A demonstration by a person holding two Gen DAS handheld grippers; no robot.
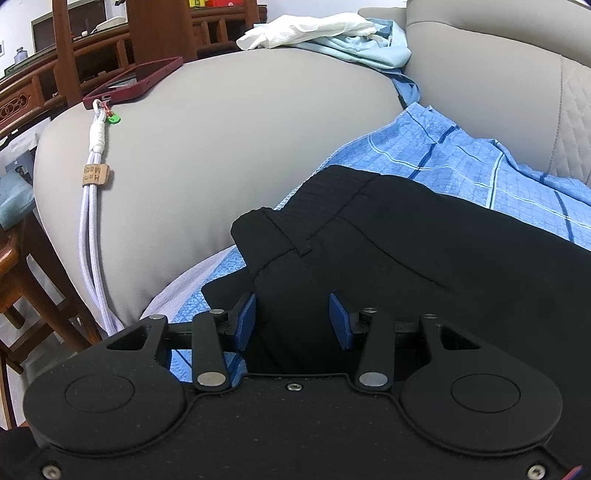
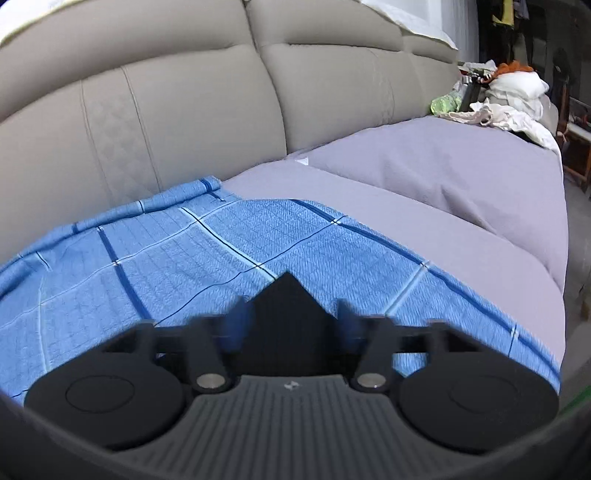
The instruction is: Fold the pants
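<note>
Black pants [image 1: 388,251] are lying on a blue checked cloth [image 1: 443,155] spread over the seat of a beige sofa [image 1: 221,147]. The waistband end with its belt loop is sitting toward the sofa's padded arm; the rest is running off to the right, out of the left wrist view.

Left gripper [image 1: 291,321] is reaching over the near fold of the pants. A bulge of black fabric is sitting between its blue pads [image 1: 245,321], filling the gap. Whether the pads are actually pressing the cloth or only flanking it, I cannot tell.

Right gripper [image 2: 291,325] is showing blurred. A pointed black corner of the pants [image 2: 288,295] is poking up between its fingers, with blue cloth [image 2: 184,251] visible on either side of the tip. Its jaws are standing wide, and the fabric is looking loose between them rather than pinched.

Further out: a phone in a dark red case [image 1: 133,83] is resting on the sofa arm, a pale lilac braided strap [image 1: 92,229] trailing from it down the side. White and light blue garments [image 1: 332,33] are heaped at the far end of that arm. In the right wrist view a grey-lilac sheet [image 2: 443,192] is covering the seat beyond the blue cloth, and a pile of mixed laundry [image 2: 506,96] is sitting at the far end. Wooden furniture [image 1: 44,92] is standing beside the sofa.
</note>
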